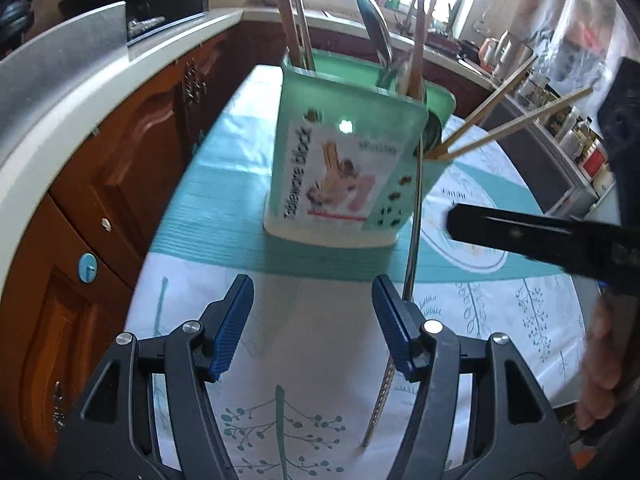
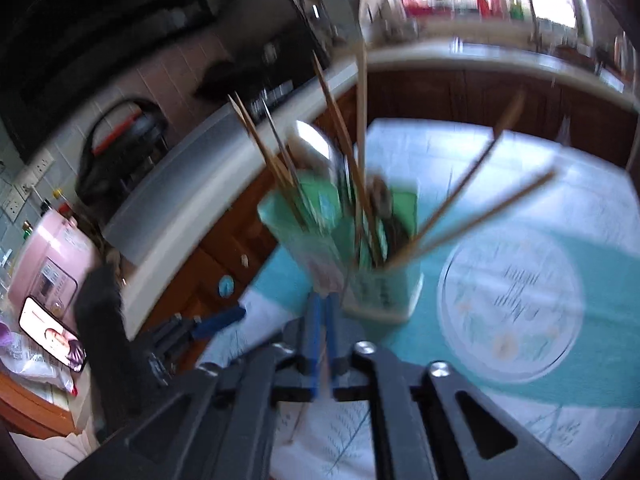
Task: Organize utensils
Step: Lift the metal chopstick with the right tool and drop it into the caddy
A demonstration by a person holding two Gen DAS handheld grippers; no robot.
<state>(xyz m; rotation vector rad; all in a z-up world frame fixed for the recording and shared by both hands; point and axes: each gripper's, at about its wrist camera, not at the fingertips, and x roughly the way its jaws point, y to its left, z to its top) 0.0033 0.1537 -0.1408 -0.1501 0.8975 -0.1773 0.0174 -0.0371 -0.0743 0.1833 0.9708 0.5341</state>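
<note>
Our left gripper [image 1: 312,328] gapes empty, our right gripper [image 2: 323,334] barely parted, empty; at twelve o'clock the holder [image 1: 344,168] keeps most utensils, one metal utensil [image 1: 414,220] leaning outside.

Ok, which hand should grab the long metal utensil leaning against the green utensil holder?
Left, probably. The left gripper has wide-open, empty jaws, and the long metal utensil runs just beside one of its fingers. The right gripper is nearly closed and sits off beside the green utensil holder.
</note>
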